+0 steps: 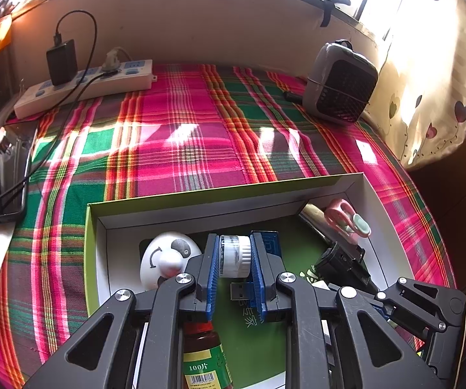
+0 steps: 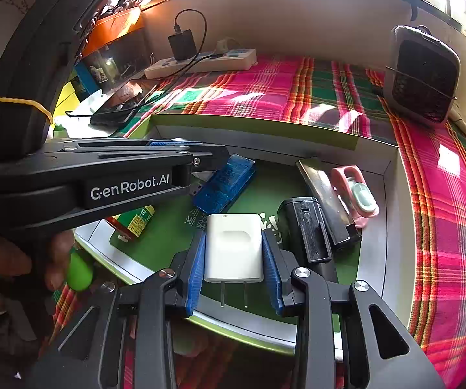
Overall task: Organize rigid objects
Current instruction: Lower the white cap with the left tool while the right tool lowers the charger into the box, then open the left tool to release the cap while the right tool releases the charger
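Gripping, left: the left gripper [image 1: 234,256] has its blue pads pressed on a small white ribbed cap [image 1: 234,256] on a clear little bottle, held sideways between the fingertips above the box.
Gripping, right: the right gripper [image 2: 234,253] clamps a white charger plug [image 2: 234,247] by its two flat sides; the two metal prongs point back toward the camera.
Plug's place: held over the near edge of the box [image 2: 252,123], between the pads, not resting on the floor of it.
Box: shallow, green-rimmed, white walls, green floor, on a plaid cloth [image 1: 184,123].
Beside the plug: a black clip-backed block [image 2: 304,227] lies just right of the right pad; beyond it a dark flat bar [image 2: 324,188] and a pink-and-mint holder [image 2: 358,194].
Ahead of the plug: a blue translucent USB device [image 2: 225,188], near the left gripper's tip.
Below the left gripper: a brown pill bottle [image 1: 205,356] with green label; a white round dial device [image 1: 165,259] to its left.
Hand: a person's hand [image 2: 12,265] grips the left handle.
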A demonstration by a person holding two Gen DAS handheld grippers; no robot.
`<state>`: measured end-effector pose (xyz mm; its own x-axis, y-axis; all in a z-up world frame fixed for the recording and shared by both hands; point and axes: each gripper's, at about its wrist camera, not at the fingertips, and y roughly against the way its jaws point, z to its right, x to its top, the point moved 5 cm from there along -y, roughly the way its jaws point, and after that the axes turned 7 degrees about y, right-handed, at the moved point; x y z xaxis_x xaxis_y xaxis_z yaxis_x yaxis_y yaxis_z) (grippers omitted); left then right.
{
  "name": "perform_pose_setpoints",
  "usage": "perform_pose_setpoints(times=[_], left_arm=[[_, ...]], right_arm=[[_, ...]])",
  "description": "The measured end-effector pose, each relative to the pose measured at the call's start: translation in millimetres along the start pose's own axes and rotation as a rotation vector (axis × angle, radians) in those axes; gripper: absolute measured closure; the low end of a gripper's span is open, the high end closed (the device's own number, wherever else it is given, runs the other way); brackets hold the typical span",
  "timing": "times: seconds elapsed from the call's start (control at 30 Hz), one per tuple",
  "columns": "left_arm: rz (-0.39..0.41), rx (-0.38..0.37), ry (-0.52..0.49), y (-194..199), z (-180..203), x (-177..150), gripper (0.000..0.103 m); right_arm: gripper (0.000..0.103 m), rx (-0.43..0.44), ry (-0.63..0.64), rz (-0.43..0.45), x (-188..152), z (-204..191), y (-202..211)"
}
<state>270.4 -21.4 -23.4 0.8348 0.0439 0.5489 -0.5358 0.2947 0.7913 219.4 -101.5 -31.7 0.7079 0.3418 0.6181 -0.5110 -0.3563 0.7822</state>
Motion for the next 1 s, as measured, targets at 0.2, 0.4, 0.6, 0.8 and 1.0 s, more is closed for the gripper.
perform_pose_setpoints(times=[0.2, 0.4, 0.6, 0.8, 1.0], left_arm=[[0.002, 0.008, 0.004, 0.3, -1.0, -0.1, 0.081], [-0.004, 0.005, 0.001, -0.1, -1.4, -1.0, 0.075], [-0.003, 0.011, -0.003, 0.0, 0.1, -2.7, 0.073], [0.001, 0.021, -0.006, 2.6, -0.1, -4.2, 0.073], [0.018, 0.025, -0.011, 9.4, -0.3, -5.2, 0.07]], right_arm=[[0.068, 0.0, -0.001, 0.001, -0.1, 0.2, 0.1], [0.068, 0.0, -0.001, 0.001, -0.5, -0.2, 0.0], [0.067, -0.003, -0.002, 0.003, -0.2, -0.1, 0.2], [0.067, -0.005, -0.005, 0.004, -0.8, 0.2, 0.6], [0.063, -0.011, -0.011, 0.014, -0.7, 1.6, 2.5]])
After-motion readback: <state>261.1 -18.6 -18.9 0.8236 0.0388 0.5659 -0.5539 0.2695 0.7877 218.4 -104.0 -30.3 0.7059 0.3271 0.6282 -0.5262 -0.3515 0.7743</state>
